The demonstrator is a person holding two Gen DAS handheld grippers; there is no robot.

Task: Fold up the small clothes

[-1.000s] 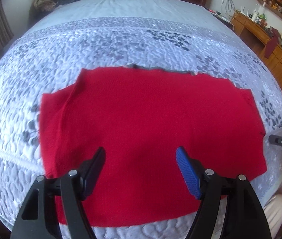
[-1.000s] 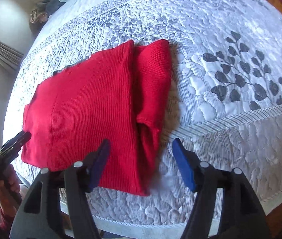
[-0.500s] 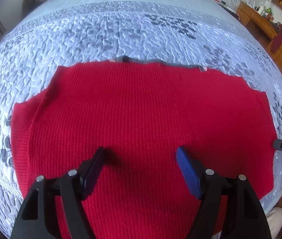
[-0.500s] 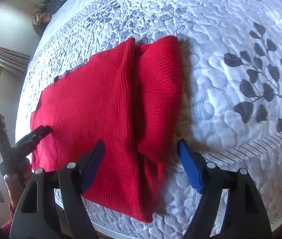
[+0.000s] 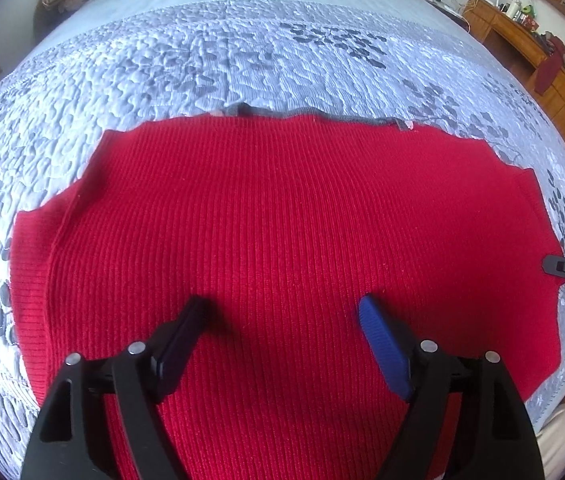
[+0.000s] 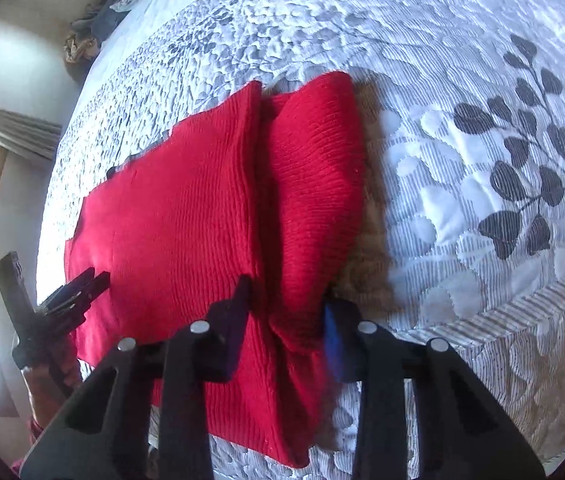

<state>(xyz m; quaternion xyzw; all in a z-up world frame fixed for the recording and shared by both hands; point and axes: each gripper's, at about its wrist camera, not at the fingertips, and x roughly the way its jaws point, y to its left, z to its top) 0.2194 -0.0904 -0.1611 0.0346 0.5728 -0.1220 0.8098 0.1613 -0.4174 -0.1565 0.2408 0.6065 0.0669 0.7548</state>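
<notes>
Flat on the grey-and-white quilted bedspread [image 5: 242, 52] near the bed's front edge: a red rib-knit sweater [image 5: 282, 232], body spread wide, a thin grey neckline trim peeking out along its far edge. Seen from the right wrist, one side of it folded in, sleeve [image 6: 314, 184] lying as a thick padded roll along the right edge.

Left gripper [image 5: 282, 320] hanging over the lower middle of the knit, jaws spread wide, nothing pinched between them, tips close above the cloth; contact impossible to call from here. Right gripper [image 6: 288, 308] down on the folded sleeve, jaws just been closing, now pinching the bunched near end of that roll, fabric puckering between the dark pad and the blue one.

Handling, as a judgement: soft, light, floppy, no stiffness at all. Stretchy ribbing, so likely to sag and drag rather than lift as a sheet. Not slippery; knit grips the pads and the quilt both. Not fragile, though prone to snagging and to pulling out of shape if tugged at a single layer. Best taken at doubled edges: hem, side fold, sleeve roll, with both grippers well apart so the fold line stays straight. Catching every layer matters, else the tucked sleeve slides loose.

Writing or brands: none readable on sweater or bedspread. No label legible at the neckline. Only a small round white mark on the black gripper tip at the left view's right edge.
</notes>
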